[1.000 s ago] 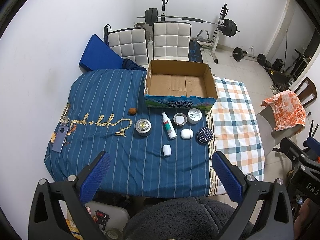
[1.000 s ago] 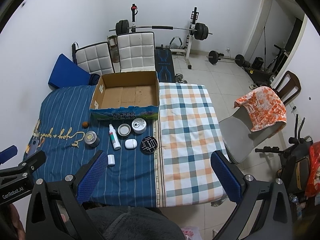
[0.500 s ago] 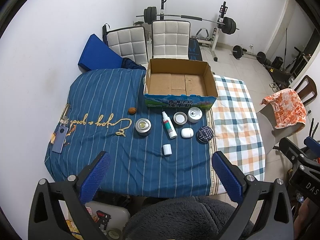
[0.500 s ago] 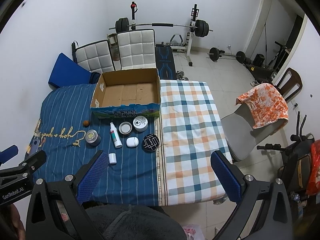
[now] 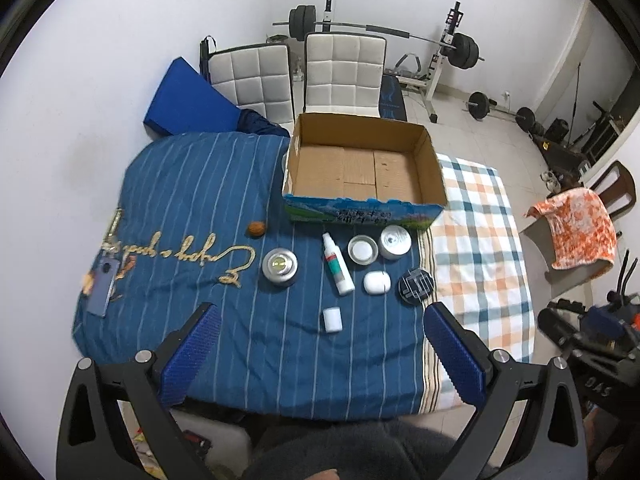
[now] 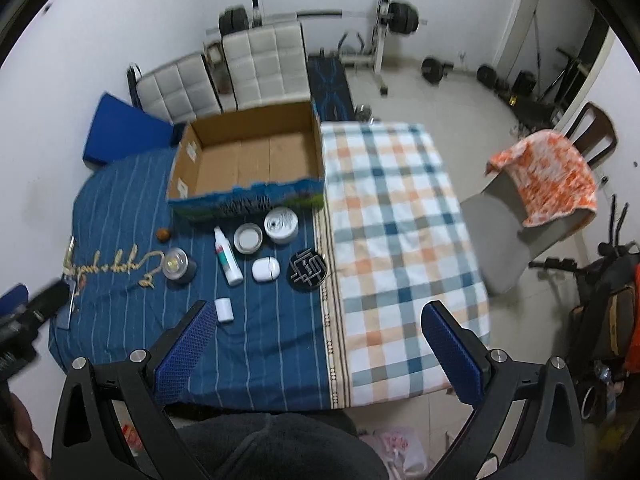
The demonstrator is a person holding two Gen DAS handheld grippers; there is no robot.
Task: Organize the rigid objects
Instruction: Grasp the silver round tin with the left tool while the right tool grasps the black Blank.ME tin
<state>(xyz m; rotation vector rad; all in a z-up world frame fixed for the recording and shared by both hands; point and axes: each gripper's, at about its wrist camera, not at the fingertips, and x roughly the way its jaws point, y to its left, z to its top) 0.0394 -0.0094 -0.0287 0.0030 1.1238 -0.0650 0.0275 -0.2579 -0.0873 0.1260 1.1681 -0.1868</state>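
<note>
Both claws spread wide and empty, left gripper (image 5: 320,354) and right gripper (image 6: 316,354) high above cardboard box (image 5: 362,172); risk of knocking spray bottle (image 5: 337,263), lying just before box, into neighbouring jars.

White walls, tiled floor (image 6: 420,92), barbell rack (image 5: 444,52) behind two padded chairs (image 5: 340,72).

We see a room in a home that doubles as a gym: a barbell (image 5: 362,29) on its rack (image 5: 440,68) against the white wall, loose weight plates (image 5: 478,101) on the tiled floor, two padded white chairs (image 5: 344,74), and a desk (image 5: 476,240) draped in bedsheets.
</note>
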